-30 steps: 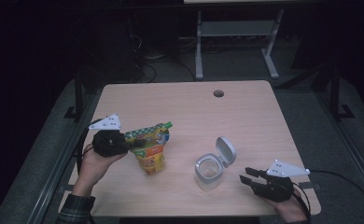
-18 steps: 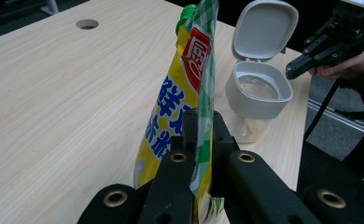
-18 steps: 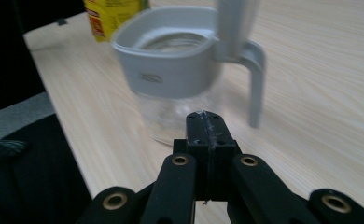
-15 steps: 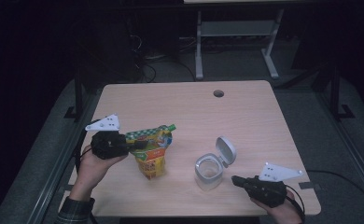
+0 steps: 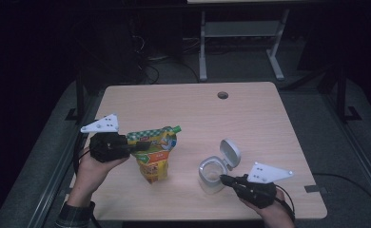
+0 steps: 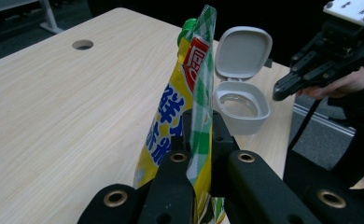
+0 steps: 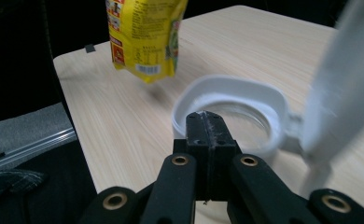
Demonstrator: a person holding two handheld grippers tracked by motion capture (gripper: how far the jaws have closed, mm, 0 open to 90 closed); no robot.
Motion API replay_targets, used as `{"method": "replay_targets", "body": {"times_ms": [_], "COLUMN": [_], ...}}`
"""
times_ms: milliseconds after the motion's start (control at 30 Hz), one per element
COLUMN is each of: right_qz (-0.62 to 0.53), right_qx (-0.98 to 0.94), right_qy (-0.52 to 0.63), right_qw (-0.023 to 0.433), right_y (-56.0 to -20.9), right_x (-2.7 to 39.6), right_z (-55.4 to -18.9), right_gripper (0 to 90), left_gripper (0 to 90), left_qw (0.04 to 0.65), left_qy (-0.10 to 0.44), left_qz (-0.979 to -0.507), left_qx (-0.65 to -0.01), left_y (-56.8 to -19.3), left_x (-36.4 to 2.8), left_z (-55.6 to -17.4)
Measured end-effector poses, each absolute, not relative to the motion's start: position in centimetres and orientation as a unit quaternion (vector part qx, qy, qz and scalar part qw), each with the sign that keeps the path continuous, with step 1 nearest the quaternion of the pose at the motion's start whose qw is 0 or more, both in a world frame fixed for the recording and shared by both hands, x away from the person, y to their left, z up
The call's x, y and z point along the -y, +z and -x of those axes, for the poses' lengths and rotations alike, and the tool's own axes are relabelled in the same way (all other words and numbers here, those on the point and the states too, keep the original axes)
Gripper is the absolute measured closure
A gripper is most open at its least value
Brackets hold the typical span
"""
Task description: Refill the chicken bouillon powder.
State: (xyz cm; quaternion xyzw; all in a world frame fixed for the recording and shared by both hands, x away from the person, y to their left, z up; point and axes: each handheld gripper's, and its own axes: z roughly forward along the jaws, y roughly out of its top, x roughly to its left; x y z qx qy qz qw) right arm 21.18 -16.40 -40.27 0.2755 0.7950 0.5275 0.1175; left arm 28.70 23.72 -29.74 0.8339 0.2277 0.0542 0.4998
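A yellow pouch (image 5: 154, 154) with a green cap hangs upright by its top edge, its bottom just off the wooden table (image 5: 193, 114). My left gripper (image 5: 137, 147) is shut on that green-checked top edge (image 6: 199, 116). To its right stands a white container (image 5: 212, 175) with its hinged lid (image 5: 230, 152) flipped open and its inside bare (image 6: 243, 107). My right gripper (image 5: 223, 178) is shut with nothing between its jaws. Its tips (image 7: 206, 122) sit right at the near rim of the container (image 7: 227, 83). The pouch (image 7: 143, 32) hangs beyond.
A round cable hole (image 5: 222, 95) lies near the table's far edge. A metal stand (image 5: 240, 33) stands on the dark floor behind the table. The table's front edge runs close under both hands.
My right gripper has closed its jaws and moved left, up to the white container. The left hand has shifted slightly, still holding the pouch.
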Motion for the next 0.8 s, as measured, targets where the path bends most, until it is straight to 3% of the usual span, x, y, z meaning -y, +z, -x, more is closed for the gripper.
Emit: {"method": "replay_targets", "body": {"times_ms": [800], "right_qz": [-0.28], "right_qx": [-0.795], "right_qy": [0.522], "right_qw": [0.129], "right_y": [-39.3], "right_x": [9.3], "right_z": [-23.8], "right_gripper": [89.8], "left_gripper": [90.0], "left_qw": [0.514], "left_qy": [0.032], "left_qz": [-0.833], "left_qx": [-0.202], "left_y": [-28.2], "left_x": [-22.9], "left_z": [-27.4]}}
